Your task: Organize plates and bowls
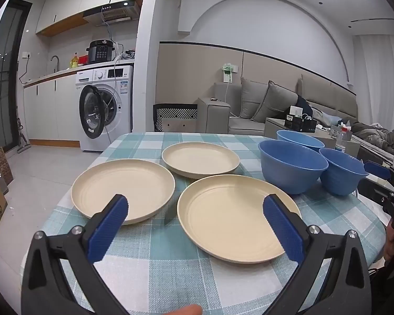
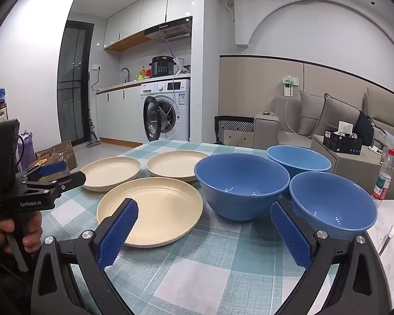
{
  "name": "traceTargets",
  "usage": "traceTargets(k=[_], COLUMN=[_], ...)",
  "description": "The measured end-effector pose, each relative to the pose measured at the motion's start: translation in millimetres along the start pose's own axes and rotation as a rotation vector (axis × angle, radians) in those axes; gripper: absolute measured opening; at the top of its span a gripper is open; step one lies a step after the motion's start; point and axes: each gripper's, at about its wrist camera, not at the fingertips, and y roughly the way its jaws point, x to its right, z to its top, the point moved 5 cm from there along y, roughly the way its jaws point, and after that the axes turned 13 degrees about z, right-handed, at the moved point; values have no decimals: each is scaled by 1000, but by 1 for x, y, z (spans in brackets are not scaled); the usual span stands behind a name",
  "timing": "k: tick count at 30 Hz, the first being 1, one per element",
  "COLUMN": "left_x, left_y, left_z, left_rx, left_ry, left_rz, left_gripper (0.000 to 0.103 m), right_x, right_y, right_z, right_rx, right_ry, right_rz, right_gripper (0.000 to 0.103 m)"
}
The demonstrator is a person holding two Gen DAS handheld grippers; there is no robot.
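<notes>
With the left gripper (image 1: 195,227) and right gripper (image 2: 203,232) both holding their fingers fully apart and empty, the three cream plates (image 1: 237,218) and three blue bowls (image 2: 241,185) lying separately on the desk (image 2: 197,267) appear light, rigid and smooth, best pinched at the rim.

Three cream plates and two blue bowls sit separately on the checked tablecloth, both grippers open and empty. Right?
Not quite: there are three blue bowls, as the right wrist view shows. The three cream plates, the separate placement and the open, empty grippers are right.
</notes>
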Motion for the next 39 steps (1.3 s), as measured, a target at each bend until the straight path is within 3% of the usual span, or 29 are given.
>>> traceTargets(k=[39], left_x=[-2], left_y=[7], left_z=[-8], left_rx=[-17], left_ry=[-3], left_rz=[8], left_gripper=[103], right_x=[-2], right_y=[1], right_z=[1], right_rx=[11], right_ry=[3], right_rz=[3], right_gripper=[103])
